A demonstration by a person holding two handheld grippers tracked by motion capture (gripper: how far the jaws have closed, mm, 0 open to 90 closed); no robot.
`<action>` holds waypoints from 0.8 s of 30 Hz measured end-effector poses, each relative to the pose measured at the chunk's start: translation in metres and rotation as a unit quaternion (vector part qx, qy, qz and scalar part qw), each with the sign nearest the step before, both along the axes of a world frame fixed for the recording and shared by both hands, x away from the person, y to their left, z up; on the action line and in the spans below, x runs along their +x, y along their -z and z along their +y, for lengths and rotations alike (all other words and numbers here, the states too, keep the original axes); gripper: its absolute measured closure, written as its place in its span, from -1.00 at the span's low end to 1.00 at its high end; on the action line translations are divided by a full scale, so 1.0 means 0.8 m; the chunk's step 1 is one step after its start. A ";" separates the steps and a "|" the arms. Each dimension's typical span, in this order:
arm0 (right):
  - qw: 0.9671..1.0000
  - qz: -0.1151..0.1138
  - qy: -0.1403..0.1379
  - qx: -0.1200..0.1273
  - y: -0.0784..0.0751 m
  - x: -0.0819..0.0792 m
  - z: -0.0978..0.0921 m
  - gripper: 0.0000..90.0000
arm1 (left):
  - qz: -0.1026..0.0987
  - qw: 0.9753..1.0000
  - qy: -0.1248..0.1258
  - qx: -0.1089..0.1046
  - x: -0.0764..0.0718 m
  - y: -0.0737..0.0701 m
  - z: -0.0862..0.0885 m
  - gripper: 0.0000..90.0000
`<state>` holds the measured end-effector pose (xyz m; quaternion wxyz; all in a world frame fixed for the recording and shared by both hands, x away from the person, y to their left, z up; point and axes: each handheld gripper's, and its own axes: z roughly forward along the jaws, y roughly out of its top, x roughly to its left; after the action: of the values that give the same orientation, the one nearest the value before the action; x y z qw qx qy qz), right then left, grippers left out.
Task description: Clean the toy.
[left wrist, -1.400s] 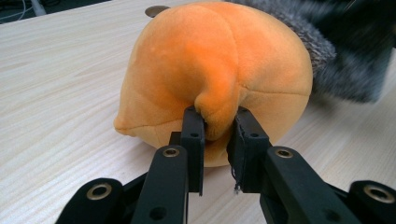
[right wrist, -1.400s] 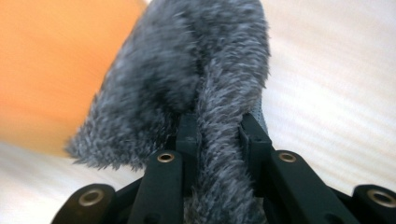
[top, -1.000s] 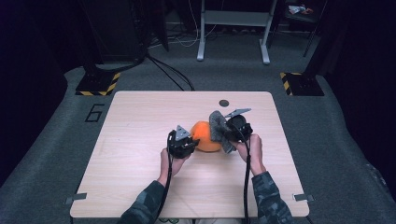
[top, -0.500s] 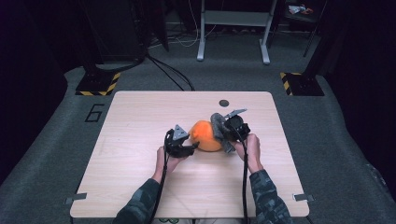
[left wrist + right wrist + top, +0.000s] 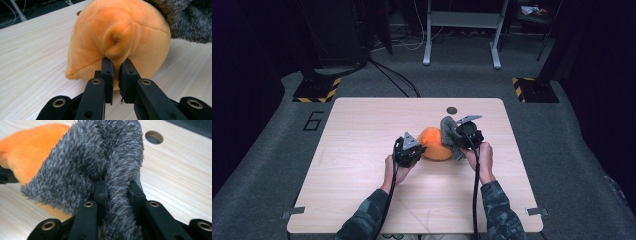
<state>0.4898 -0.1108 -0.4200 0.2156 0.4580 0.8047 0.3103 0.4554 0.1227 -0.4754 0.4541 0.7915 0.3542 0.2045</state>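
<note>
Dark flooring surrounds the pale worktop (image 5: 362,200), where an orange plush (image 5: 434,145) lies near the middle with a grey furry cover (image 5: 448,131) draped over its far right side. Left tongs (image 5: 116,72) are clamped on a small plush nub; right tongs (image 5: 117,191) are clamped on a cover fold. Step in hand appears to be separating the two; next move calls for steady opposed pulling.

The left tool (image 5: 116,68) is pinching a small nub at the base of the orange plush (image 5: 117,37), which is lying on the pale wooden counter (image 5: 32,55) and touching grey fur (image 5: 190,20) at the upper right.
</note>
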 end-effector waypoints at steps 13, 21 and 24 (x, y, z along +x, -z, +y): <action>0.998 -0.044 -0.049 0.007 -0.040 -0.029 0.035 0.63 | 0.029 0.999 -0.021 -0.019 -0.014 -0.023 -0.012 0.85; 0.998 -0.027 -0.052 -0.022 -0.021 -0.014 0.046 0.63 | 0.039 0.999 -0.028 -0.012 -0.007 -0.015 -0.005 0.85; 0.999 -0.015 -0.039 -0.018 -0.012 -0.012 0.038 0.63 | 0.042 0.999 -0.030 -0.017 -0.005 -0.012 -0.003 0.84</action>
<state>0.4798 -0.0800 -0.4106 0.2233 0.4174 0.8241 0.3111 0.4515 0.1204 -0.4660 0.4460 0.7806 0.3997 0.1788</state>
